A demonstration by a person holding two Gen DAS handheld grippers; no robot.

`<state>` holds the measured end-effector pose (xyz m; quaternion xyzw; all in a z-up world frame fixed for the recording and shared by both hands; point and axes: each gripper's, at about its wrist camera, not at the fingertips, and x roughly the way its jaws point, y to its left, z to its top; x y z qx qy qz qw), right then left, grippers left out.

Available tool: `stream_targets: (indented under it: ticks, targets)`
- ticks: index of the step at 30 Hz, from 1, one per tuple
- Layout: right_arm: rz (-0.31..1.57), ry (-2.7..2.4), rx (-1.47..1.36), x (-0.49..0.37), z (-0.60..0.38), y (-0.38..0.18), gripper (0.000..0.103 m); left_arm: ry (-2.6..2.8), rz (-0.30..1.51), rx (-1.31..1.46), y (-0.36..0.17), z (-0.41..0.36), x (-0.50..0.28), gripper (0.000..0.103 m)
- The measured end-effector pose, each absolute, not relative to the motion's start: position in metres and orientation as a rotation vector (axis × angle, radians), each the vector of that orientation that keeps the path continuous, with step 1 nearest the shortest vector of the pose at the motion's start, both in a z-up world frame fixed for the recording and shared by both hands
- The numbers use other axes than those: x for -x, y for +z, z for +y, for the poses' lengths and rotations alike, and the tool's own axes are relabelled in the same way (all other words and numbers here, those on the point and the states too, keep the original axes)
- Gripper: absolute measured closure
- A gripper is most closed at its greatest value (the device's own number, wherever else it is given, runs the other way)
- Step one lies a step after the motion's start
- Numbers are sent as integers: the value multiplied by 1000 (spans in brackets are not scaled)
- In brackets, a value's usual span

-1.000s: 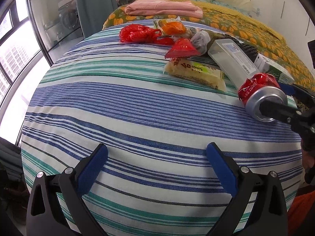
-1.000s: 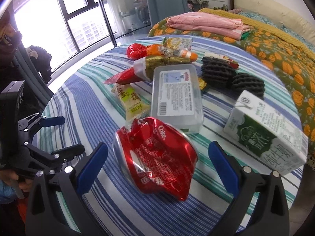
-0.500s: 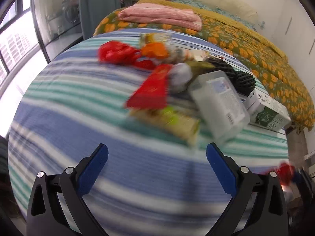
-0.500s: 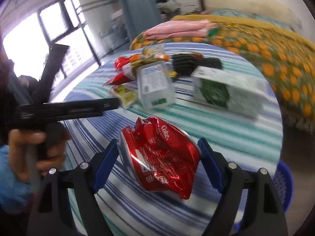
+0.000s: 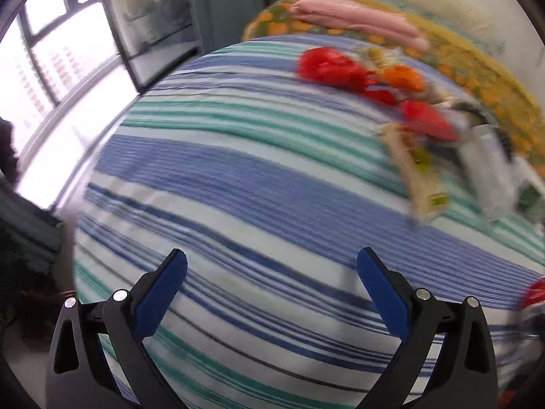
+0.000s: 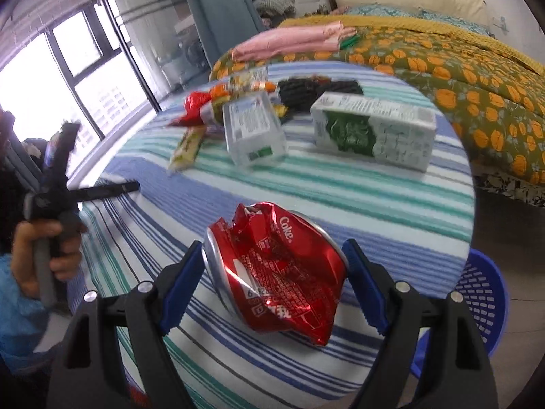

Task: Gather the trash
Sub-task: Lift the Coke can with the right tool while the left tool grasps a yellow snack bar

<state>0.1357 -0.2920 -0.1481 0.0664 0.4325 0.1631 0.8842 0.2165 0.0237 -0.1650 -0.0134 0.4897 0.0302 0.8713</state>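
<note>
We get bright daylight from the blown-out window left of the tongs, heavy motion blur beyond them, and fisheye bending with dark corners.

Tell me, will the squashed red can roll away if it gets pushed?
Probably not far. The squashed red can is crumpled and lopsided, so it would likely wobble and stop on the soft striped cloth. It looks empty, so probably light. Its shiny metal might slip a little between the right hand-held gripper pads.

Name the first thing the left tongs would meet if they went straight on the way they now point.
Most likely the bare striped tablecloth. The left tongs stand open, nothing between them, tilted down at the cloth. The wrappers lie off to the right of that line, though blur makes depth uncertain.
</note>
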Motion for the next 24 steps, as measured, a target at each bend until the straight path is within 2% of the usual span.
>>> stream_targets:
  ticks: [3, 5, 6, 12, 14, 16, 17, 18, 19, 20, 21, 24]
  targets:
    - [903, 346, -107, -135, -286, -151, 22, -53, 1002, -14, -157, -9, -225, 4]
    - [911, 389, -144, -136, -289, -152, 13, -91, 982, -85, -159, -37, -239, 4]
    - [909, 404, -160, -135, -290, -152, 11, -83, 987, -101, -164, -44, -246, 4]
    - [894, 469, -193, -126, -295, -148, 11, -44, 1012, -104, -177, -55, -278, 5]
    - [896, 463, -180, -127, -295, -148, 11, -37, 997, -129, -176, -55, -278, 9]
    - [905, 450, -173, -127, -295, -149, 16, -70, 991, -121, -175, -51, -277, 26]
    - [911, 442, -172, -128, -295, -149, 36, -91, 989, -106, -173, -47, -274, 34]
    - [916, 435, -173, -129, -295, -149, 35, -110, 988, -89, -172, -42, -272, 54]
    - [915, 429, -177, -128, -297, -148, 35, -113, 984, -93, -169, -38, -267, 83]
    - [906, 423, -182, -127, -299, -145, 36, -123, 989, -94, -168, -34, -263, 96]
    - [898, 421, -184, -126, -300, -143, 36, -152, 1006, -67, -167, -27, -257, 103]
    - [870, 419, -206, -122, -307, -133, 37, -215, 1031, 0, -166, -11, -232, 103]
